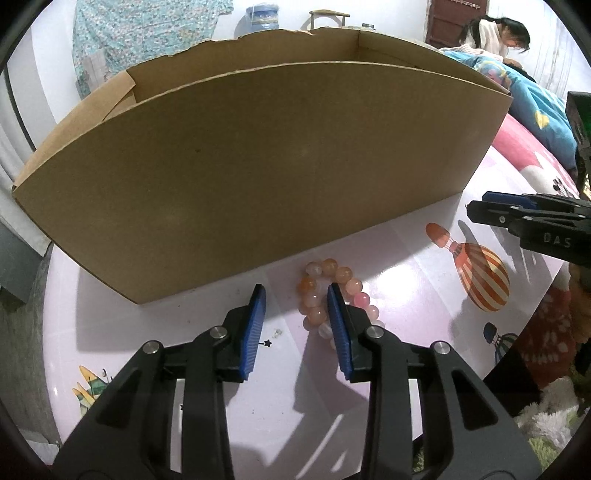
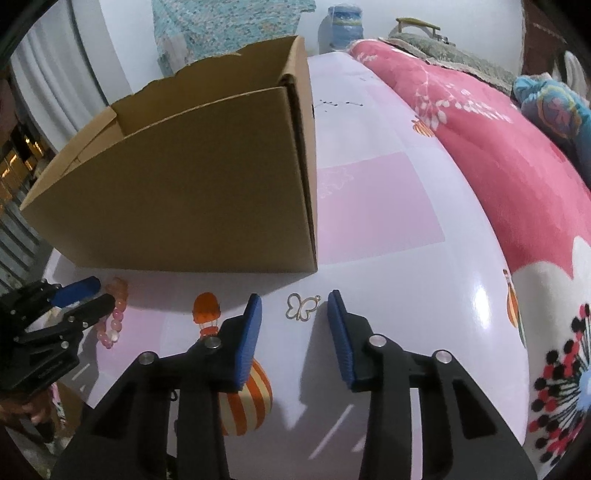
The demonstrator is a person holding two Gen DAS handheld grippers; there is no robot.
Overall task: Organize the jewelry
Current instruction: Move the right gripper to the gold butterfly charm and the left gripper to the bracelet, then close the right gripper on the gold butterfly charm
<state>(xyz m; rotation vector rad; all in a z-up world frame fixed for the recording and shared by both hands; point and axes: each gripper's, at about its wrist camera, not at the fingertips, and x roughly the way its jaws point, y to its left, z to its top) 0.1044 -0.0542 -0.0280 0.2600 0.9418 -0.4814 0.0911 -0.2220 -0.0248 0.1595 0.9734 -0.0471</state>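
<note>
A pink and orange bead bracelet [image 1: 325,291] lies on the table just in front of a cardboard box [image 1: 258,177]. My left gripper [image 1: 296,295] is open, its right finger over the bracelet, part of which lies between the jaws. The bracelet also shows in the right wrist view [image 2: 116,310], beside the left gripper [image 2: 86,295]. A gold butterfly charm [image 2: 302,307] lies on the table between the tips of my open right gripper [image 2: 295,301]. The right gripper [image 1: 480,206] shows at the right edge of the left wrist view.
The box [image 2: 192,184] is open-topped and stands on a glossy white-pink table [image 2: 388,221] printed with balloons. A tiny black star [image 1: 267,343] and a small clear piece [image 1: 277,333] lie near the left fingers. Pink bedding [image 2: 480,129] borders the table on the right. A person [image 1: 495,33] sits far back.
</note>
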